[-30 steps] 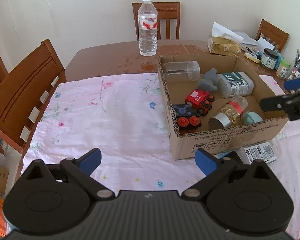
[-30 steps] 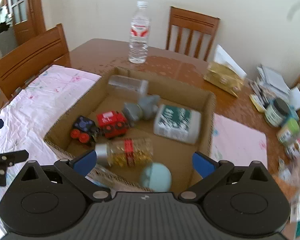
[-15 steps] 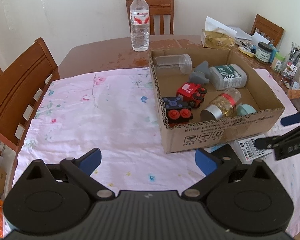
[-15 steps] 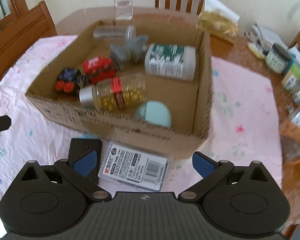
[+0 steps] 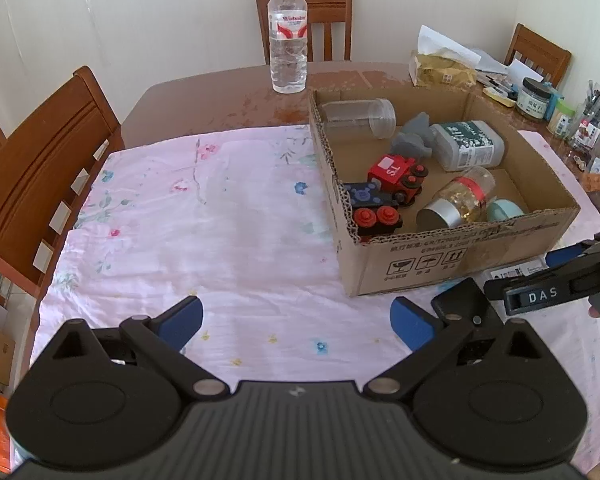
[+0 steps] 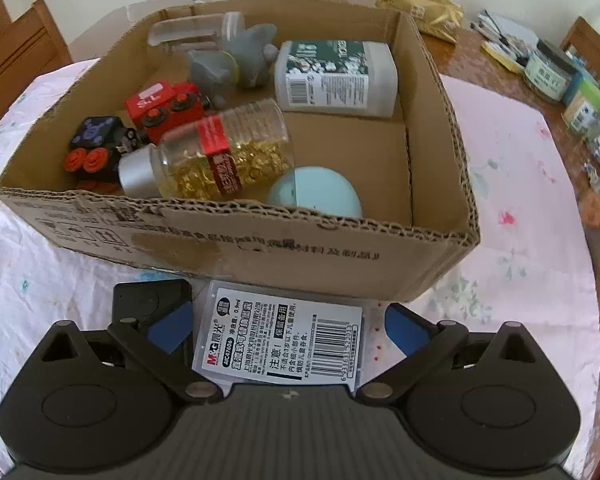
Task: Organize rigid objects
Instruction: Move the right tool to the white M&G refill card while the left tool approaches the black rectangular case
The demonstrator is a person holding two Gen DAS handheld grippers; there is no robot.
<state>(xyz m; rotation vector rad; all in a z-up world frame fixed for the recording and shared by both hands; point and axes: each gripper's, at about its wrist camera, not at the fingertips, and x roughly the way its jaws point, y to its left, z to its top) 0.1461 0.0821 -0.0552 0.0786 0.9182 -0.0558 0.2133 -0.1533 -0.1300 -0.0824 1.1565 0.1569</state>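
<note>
A cardboard box [image 6: 260, 248] [image 5: 452, 252] on the pink cloth holds a red toy train [image 6: 162, 110], a jar of gold bits [image 6: 220, 156], a green-labelled bottle [image 6: 336, 78], a grey toy, a clear jar and a pale blue ball [image 6: 314, 198]. A white-labelled flat case [image 6: 280, 342] and a black square block [image 6: 152, 300] lie on the cloth in front of the box. My right gripper [image 6: 288, 330] is open, low over the case, its fingers on either side of it. My left gripper [image 5: 296, 322] is open and empty over the cloth.
A water bottle [image 5: 288, 40] stands on the bare table behind the box. Jars, pens and paper clutter [image 5: 540, 96] the far right. Wooden chairs [image 5: 48, 168] stand at the left and far sides.
My right gripper has pulled back from over the box and dropped down in front of it, astride the flat case. My left gripper has drawn back a little.
</note>
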